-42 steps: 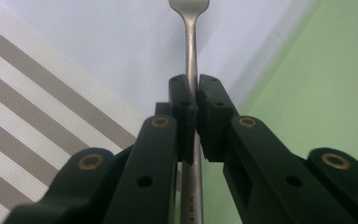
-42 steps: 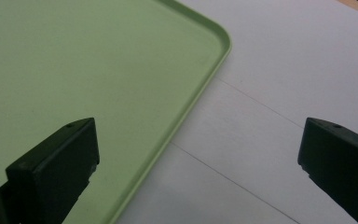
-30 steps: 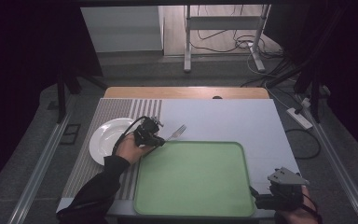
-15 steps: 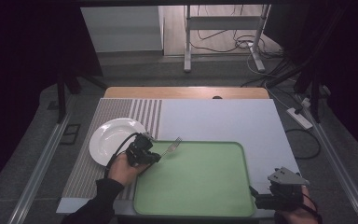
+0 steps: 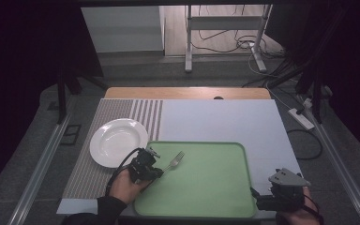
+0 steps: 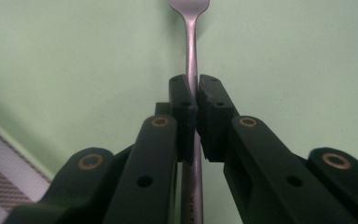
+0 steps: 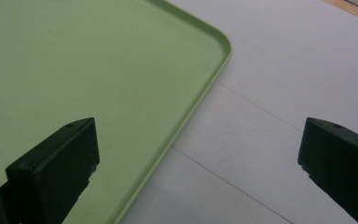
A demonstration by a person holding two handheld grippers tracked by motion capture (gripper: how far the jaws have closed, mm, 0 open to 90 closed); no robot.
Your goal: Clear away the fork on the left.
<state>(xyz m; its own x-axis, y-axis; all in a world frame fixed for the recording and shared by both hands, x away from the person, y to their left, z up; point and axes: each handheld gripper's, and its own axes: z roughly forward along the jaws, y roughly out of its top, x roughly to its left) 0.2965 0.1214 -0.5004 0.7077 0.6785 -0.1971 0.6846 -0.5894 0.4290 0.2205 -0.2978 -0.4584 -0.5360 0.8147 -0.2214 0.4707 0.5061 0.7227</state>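
My left gripper point(image 5: 155, 171) is shut on the handle of a metal fork point(image 5: 174, 161) at the left edge of the green tray point(image 5: 215, 197). In the left gripper view the fork point(image 6: 192, 42) runs up between the closed pads point(image 6: 182, 100), its tines toward the tray's middle. A white plate point(image 5: 118, 141) lies on the striped placemat point(image 5: 86, 173), just behind and left of that gripper. At the tray's near right corner my right gripper point(image 5: 258, 200) stands open; its view has the tray rim point(image 7: 193, 105) between the wide-spread jaws, nothing held.
The tray lies on a pale blue mat point(image 5: 225, 119) that covers the table's middle and right. A wooden table edge point(image 5: 187, 93) runs along the back. Beyond it are a floor with cables point(image 5: 243, 47) and a metal stand point(image 5: 187, 42).
My left gripper has carried the fork from beside the plate toward me and onto the tray's left edge. The right gripper has stayed put.
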